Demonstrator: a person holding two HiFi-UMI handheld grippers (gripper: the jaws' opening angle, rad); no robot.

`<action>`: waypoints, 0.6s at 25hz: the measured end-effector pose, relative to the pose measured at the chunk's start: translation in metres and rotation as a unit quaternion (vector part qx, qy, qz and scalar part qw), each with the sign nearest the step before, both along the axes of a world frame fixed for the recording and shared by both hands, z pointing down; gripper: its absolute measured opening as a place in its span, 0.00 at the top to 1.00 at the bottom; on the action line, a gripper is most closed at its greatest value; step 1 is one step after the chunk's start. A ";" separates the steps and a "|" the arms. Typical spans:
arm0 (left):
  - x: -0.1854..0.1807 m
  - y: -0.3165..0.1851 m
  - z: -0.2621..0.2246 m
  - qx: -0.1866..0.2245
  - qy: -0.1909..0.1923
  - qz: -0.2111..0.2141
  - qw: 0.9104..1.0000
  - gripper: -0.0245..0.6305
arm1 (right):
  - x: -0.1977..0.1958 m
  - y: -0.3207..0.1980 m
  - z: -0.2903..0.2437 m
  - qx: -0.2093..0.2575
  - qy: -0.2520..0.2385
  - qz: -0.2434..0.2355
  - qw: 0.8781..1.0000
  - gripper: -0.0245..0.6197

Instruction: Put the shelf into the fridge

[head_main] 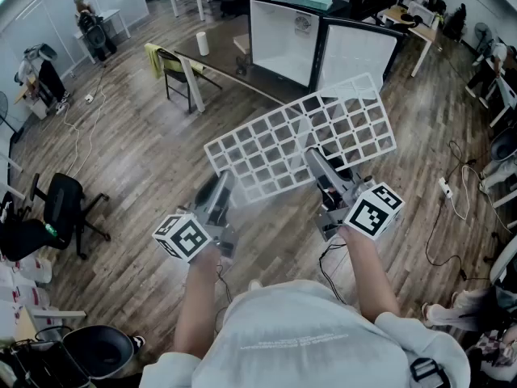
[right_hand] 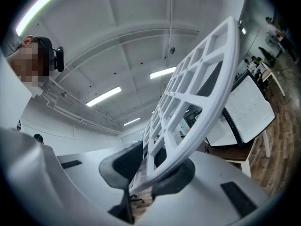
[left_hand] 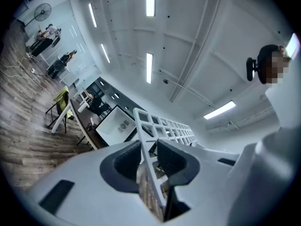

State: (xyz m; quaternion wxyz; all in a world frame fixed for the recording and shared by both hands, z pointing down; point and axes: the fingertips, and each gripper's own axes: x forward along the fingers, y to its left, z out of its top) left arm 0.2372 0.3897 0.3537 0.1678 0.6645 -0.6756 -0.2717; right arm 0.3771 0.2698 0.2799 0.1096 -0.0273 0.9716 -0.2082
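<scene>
I hold a white grid shelf (head_main: 311,132) in the air over the wooden floor, tilted with its right end higher. My left gripper (head_main: 222,186) is shut on the shelf's near left edge, and my right gripper (head_main: 317,162) is shut on its near right part. In the left gripper view the shelf (left_hand: 162,126) runs edge-on between the dark pads (left_hand: 126,161) of the left gripper (left_hand: 148,161). The right gripper view shows the shelf (right_hand: 207,93) rising up and to the right from the right gripper (right_hand: 150,166). Beyond the shelf a white open box-like cabinet (head_main: 283,35) stands on a dark table (head_main: 222,59).
A chair with a yellow-green cloth (head_main: 166,63) stands by the table, which carries a white roll (head_main: 202,43). A black office chair (head_main: 60,204) is at the left and a dark bin (head_main: 97,350) at the bottom left. Cables and a power strip (head_main: 446,188) lie on the floor at the right.
</scene>
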 end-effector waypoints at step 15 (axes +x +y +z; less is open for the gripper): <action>-0.034 0.017 0.007 0.006 0.008 0.007 1.000 0.80 | -0.033 0.023 0.001 0.021 0.005 0.010 1.000 0.85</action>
